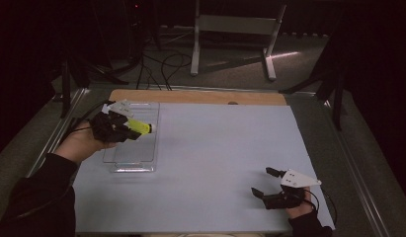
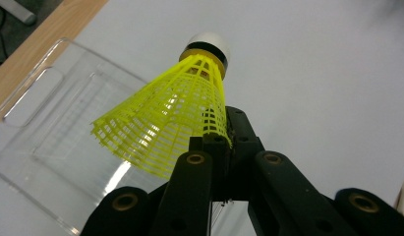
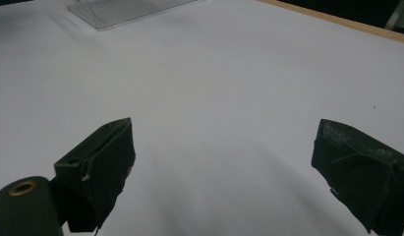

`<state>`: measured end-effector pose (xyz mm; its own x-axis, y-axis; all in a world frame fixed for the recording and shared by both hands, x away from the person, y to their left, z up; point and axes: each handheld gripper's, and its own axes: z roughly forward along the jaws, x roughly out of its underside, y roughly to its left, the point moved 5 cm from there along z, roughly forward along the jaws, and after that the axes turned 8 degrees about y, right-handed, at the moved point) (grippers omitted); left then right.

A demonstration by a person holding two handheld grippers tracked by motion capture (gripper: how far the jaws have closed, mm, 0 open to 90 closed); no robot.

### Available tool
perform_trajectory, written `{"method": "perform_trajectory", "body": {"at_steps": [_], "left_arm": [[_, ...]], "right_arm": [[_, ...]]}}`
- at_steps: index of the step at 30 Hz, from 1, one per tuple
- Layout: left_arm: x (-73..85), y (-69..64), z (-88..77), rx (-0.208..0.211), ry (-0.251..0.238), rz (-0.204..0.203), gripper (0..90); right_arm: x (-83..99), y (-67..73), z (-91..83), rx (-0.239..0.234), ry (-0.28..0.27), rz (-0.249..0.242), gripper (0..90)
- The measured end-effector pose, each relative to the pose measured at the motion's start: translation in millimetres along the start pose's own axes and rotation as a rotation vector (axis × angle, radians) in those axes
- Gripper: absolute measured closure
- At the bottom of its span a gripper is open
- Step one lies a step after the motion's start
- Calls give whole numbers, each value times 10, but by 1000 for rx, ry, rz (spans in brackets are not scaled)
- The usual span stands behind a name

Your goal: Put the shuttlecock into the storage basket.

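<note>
The shuttlecock (image 2: 175, 123), yellow with a white cork tip and a dark band under it, sits in the left gripper (image 2: 216, 142), whose jaws are closed on the lower edge of its mesh skirt. In the left gripper view the cork points away from the camera and the skirt flares toward it, partly hiding the jaw tips. From the high view the shuttlecock (image 1: 139, 127) hangs in the air above the tray (image 1: 136, 158), its cork pointing right across the tray's upper half, and the left gripper (image 1: 122, 127) lies over the tray's left side.

The tray is clear plastic, long and shallow, and stands at the left of the pale worktop (image 1: 215, 148), near its far edge. Nothing can be seen lying in it; its clear walls are hard to trace against the worktop, and the hand and gripper cover its upper left part.

The right gripper (image 1: 263, 182) is well apart, near the front right corner of the worktop. Its jaws stand wide open with only bare worktop between them. In the right gripper view, the right gripper (image 3: 224, 167) has its jaws cut off at the bottom, and a corner of the tray (image 3: 121, 12) shows at the top edge.

The room beyond the worktop is dark and hard to make out.
</note>
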<state>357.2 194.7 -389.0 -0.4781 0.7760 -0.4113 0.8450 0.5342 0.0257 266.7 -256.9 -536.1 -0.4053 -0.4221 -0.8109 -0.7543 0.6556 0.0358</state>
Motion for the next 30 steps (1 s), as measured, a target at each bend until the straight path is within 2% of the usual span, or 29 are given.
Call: {"method": "perform_trajectory", "body": {"at_steps": [7, 12, 14, 20, 21, 30], "left_arm": [[160, 73, -107, -14, -19, -42, 900], [234, 65, -93, -8, -17, -40, 900], [257, 61, -69, -4, -12, -34, 900], [310, 77, 31, 11, -2, -48, 900], [323, 69, 67, 19, -2, -37, 900], [425, 115, 248, 53, -2, -36, 900]], "right_arm": [[0, 4, 3, -1, 3, 3, 92], [1, 5, 7, 0, 5, 2, 92], [0, 7, 8, 0, 6, 1, 92], [3, 2, 8, 1, 8, 0, 92], [4, 0, 8, 1, 8, 0, 92], [8, 0, 11, -1, 12, 1, 92]]}}
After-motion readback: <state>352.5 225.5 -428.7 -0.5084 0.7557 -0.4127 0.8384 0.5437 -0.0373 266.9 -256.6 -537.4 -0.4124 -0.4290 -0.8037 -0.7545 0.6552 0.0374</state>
